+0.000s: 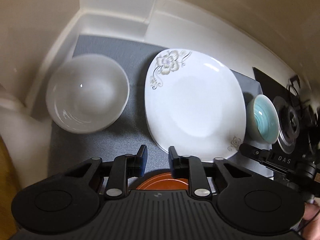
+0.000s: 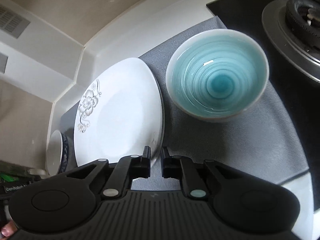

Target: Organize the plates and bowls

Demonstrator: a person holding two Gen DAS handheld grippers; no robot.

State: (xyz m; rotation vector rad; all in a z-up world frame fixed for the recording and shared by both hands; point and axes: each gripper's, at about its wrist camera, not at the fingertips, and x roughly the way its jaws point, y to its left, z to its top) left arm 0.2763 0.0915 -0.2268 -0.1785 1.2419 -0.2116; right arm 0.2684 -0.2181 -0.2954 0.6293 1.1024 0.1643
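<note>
A white square plate with a grey flower print (image 1: 195, 104) lies on a grey mat (image 1: 124, 136); it also shows in the right wrist view (image 2: 118, 116). A white bowl (image 1: 88, 94) stands left of it and a teal bowl (image 1: 264, 118) right of it, large in the right wrist view (image 2: 217, 84). An orange dish (image 1: 164, 182) lies under my left gripper (image 1: 157, 154), which is open and empty above the plate's near edge. My right gripper (image 2: 155, 154) hangs over the plate's near right corner, jaws a narrow gap apart, holding nothing. It also shows in the left wrist view (image 1: 258, 156).
A black gas stove with a burner (image 2: 296, 30) lies right of the mat. White counter walls (image 1: 112, 22) close in the back and left. A white bowl with a blue outside (image 2: 57, 152) sits left of the plate in the right wrist view.
</note>
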